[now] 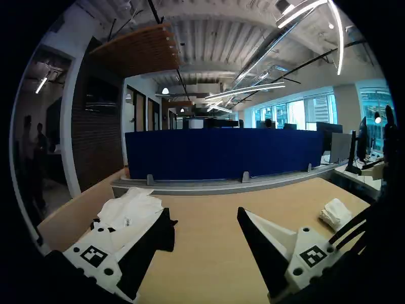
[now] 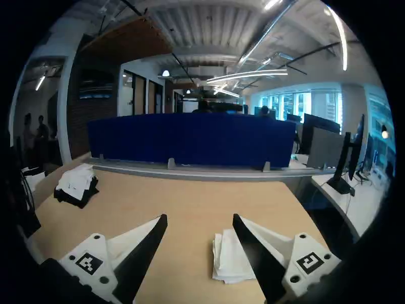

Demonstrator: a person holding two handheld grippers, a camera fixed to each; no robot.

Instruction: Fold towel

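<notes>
The left hand-held gripper (image 1: 202, 212) is open. Its two wedge-shaped fingers, white plastic with black inner faces, are spread wide over the bench (image 1: 212, 243) with nothing between them. The bench top is smooth, pale wood.

In the left gripper view, at 8 o'clock, a crumpled white cloth (image 1: 129, 206) lies on a black cloth (image 1: 167, 235). The left finger hides their near part. At 4 o'clock, near the bench edge, lies the towel (image 1: 335, 212), white, soft and folded to a small block.

The right hand-held gripper (image 2: 198, 217) is also open and holds nothing. In the right gripper view the towel (image 2: 227, 257) lies flat on the bench (image 2: 192, 195) at 5 o'clock, its layered edges showing. The right finger covers one side of it, and I cannot tell if they touch. The white cloth (image 2: 76, 181) is far at 9 o'clock.

A blue felt screen (image 2: 192, 139) stands along the far edge of the bench. The monitors (image 2: 349, 152) at 3 o'clock are dark and hard to make out.
</notes>
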